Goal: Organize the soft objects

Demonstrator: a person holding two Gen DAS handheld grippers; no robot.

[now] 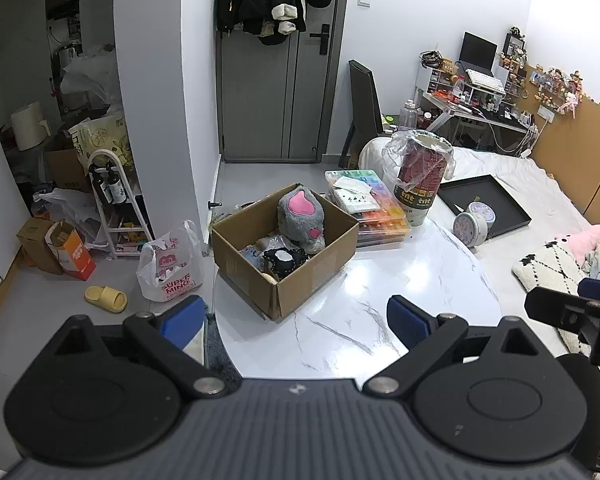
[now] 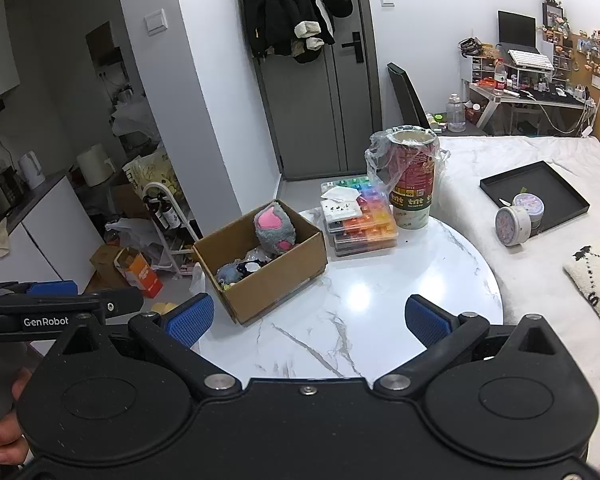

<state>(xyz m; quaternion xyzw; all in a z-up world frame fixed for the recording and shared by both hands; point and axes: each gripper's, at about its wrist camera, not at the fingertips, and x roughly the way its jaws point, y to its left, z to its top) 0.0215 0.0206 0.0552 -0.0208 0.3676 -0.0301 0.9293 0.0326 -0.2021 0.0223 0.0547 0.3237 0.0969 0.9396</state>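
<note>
The cardboard box (image 1: 286,250) of plush toys (image 1: 300,216) sits at the bench's (image 1: 380,320) left edge, ahead-left of both grippers; the left gripper (image 1: 296,320) is nearer, the right gripper (image 2: 308,322) alongside, both sets of fingers wide open, empty

one cardboard box (image 1: 284,256), two round tins (image 1: 474,222), one tray (image 1: 504,200).

Cardboard box (image 1: 284,256): near wall hides its floor; small soft items under the grey plush paw (image 1: 300,216) overlap, can't tell them apart. Right gripper (image 1: 580,312) cut off by the frame edge in left wrist view, finger gap not readable there. Hand (image 2: 4,432) at lower-left mostly behind the gripper body. Trinkets on the far desk (image 2: 540,96) too small to identify. Bed pillow (image 2: 596,276) cropped.
</note>
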